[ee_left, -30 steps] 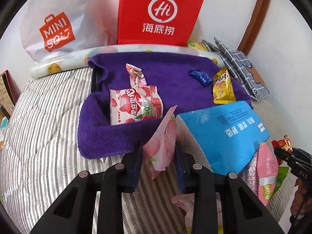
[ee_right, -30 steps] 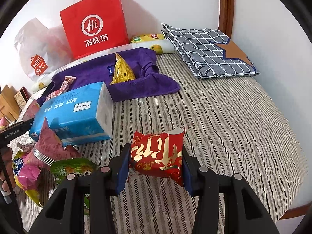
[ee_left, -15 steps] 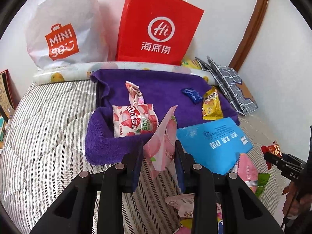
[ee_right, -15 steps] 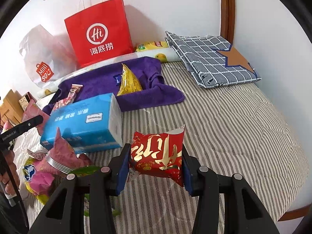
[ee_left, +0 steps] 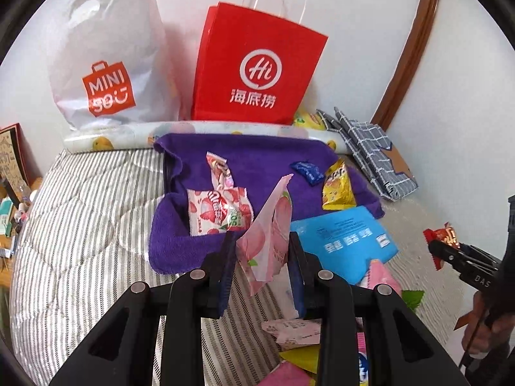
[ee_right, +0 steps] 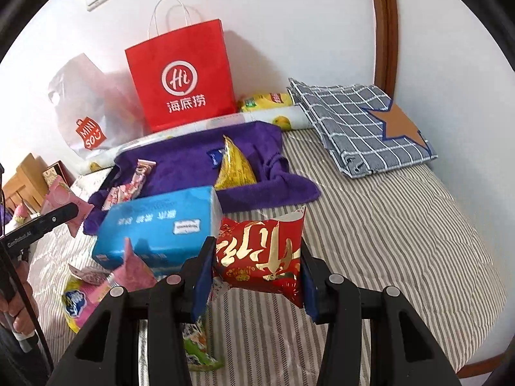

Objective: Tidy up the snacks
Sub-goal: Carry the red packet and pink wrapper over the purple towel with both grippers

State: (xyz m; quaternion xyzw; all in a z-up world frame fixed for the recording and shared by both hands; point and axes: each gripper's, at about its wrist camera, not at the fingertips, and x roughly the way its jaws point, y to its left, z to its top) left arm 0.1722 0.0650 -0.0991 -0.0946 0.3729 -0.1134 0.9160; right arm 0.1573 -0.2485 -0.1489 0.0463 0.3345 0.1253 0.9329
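My left gripper (ee_left: 262, 252) is shut on a pale pink peach snack packet (ee_left: 268, 228), held above the striped bed near the front of the purple towel (ee_left: 257, 157). My right gripper (ee_right: 256, 257) is shut on a red packet with gold lettering (ee_right: 260, 252), lifted over the bed. On the towel lie a strawberry sweets bag (ee_left: 219, 210), a long pink wrapper (ee_left: 219, 169), a small blue packet (ee_left: 307, 170) and a yellow snack bag (ee_left: 336, 189). More packets (ee_right: 93, 284) are heaped by the blue tissue pack (ee_right: 154, 228).
A red paper bag (ee_left: 257, 70) and a white plastic bag (ee_left: 109, 64) stand against the wall behind the towel. A folded checked cloth (ee_right: 360, 122) lies at the back right. The striped bed (ee_right: 386, 225) stretches bare to the right. A hand (ee_right: 19, 318) holds the other gripper.
Both grippers have risen with their packets still clamped, so the bed and towel look lower and farther and more of the bags and wall shows.
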